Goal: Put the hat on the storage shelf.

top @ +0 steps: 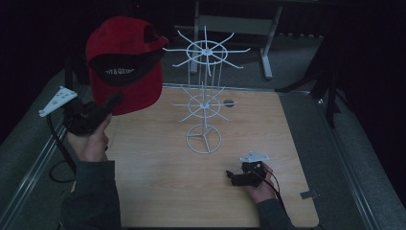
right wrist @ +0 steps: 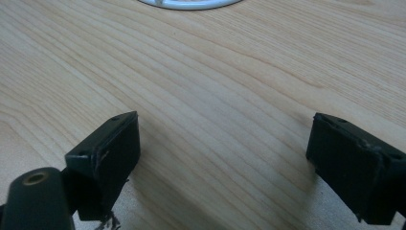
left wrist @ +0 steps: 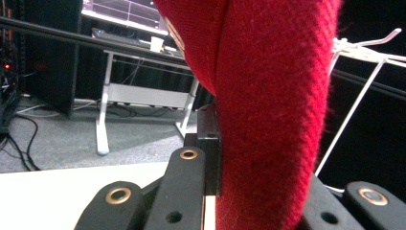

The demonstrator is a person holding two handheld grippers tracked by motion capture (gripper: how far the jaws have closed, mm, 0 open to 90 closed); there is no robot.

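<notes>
A red cap with a dark underbrim hangs in the air at the left, held up by my left gripper, whose jaws are shut on its fabric. In the left gripper view the red cap rises between the black jaws. A white wire rack with two tiers of hooks stands at the middle of the wooden table; the cap is left of its top tier. My right gripper rests low on the table near the front right, and my right gripper stands open over bare wood.
The rack's ring base sits on the table ahead of the right gripper; its edge shows in the right gripper view. A small round hole is in the tabletop behind the rack. A white desk frame stands beyond the table.
</notes>
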